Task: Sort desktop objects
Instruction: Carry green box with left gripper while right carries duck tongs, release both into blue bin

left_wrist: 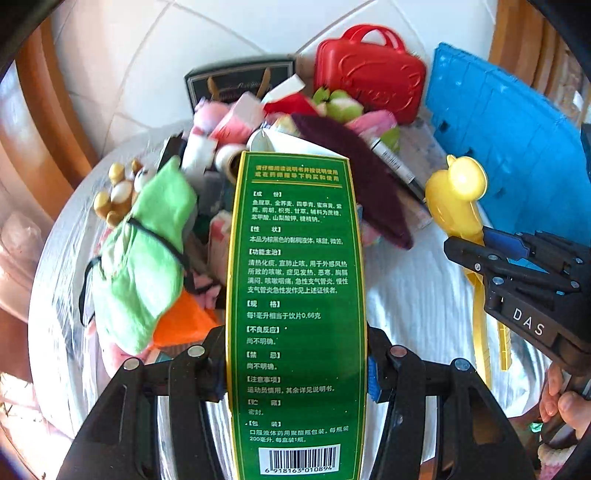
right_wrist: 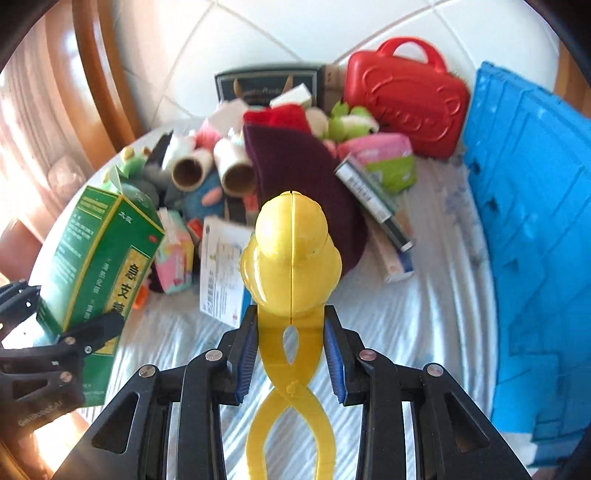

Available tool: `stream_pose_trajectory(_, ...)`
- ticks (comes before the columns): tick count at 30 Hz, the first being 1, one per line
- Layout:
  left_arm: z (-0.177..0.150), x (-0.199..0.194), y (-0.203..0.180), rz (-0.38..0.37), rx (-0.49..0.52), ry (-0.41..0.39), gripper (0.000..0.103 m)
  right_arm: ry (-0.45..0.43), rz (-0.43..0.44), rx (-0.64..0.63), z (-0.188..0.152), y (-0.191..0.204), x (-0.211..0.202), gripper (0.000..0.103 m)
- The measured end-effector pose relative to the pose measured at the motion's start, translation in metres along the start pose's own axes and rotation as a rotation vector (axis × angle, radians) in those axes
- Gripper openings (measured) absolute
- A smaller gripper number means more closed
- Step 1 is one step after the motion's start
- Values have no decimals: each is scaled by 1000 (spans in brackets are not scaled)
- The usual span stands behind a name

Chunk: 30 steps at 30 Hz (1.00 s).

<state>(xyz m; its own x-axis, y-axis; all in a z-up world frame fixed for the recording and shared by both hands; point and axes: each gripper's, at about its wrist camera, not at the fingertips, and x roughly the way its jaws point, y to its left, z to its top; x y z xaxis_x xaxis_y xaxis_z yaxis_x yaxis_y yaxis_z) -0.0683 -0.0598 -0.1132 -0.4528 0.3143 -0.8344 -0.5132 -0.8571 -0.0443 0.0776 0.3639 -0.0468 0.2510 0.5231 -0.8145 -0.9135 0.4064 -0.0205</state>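
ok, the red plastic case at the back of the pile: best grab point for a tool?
The arched handle on top of the red case. It stands on edge against the blue crate, handle uppermost and clear of the clutter, so come from above and close across the handle bar. The embossed body looks too wide.

A home room, seemingly a dining or living area. Beyond the jaws lies a round table under a white cloth (right_wrist: 388,332), heaped with household clutter: plush toys (left_wrist: 144,254), cardboard tubes (right_wrist: 236,173), a red toy suitcase (right_wrist: 410,96). Curved wooden chair backs (left_wrist: 40,122) and white floor tiles (right_wrist: 295,29) lie beyond it.
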Motion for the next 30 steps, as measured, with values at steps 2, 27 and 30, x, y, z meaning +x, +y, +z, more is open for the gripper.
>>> stream_pose_trajectory(2,9,-12,-10,-24,21,-32,52,-33,-25,6,2,-3,-21,33)
stream_pose_trajectory(27,185,-164,-349,-300,203,-401,52,-488,-353,133,103,-283,-306,33)
stream_pose_trajectory(30,184,-151,-396,-299,245,-349,52,-416,-372,158,91,-332,-297,33)
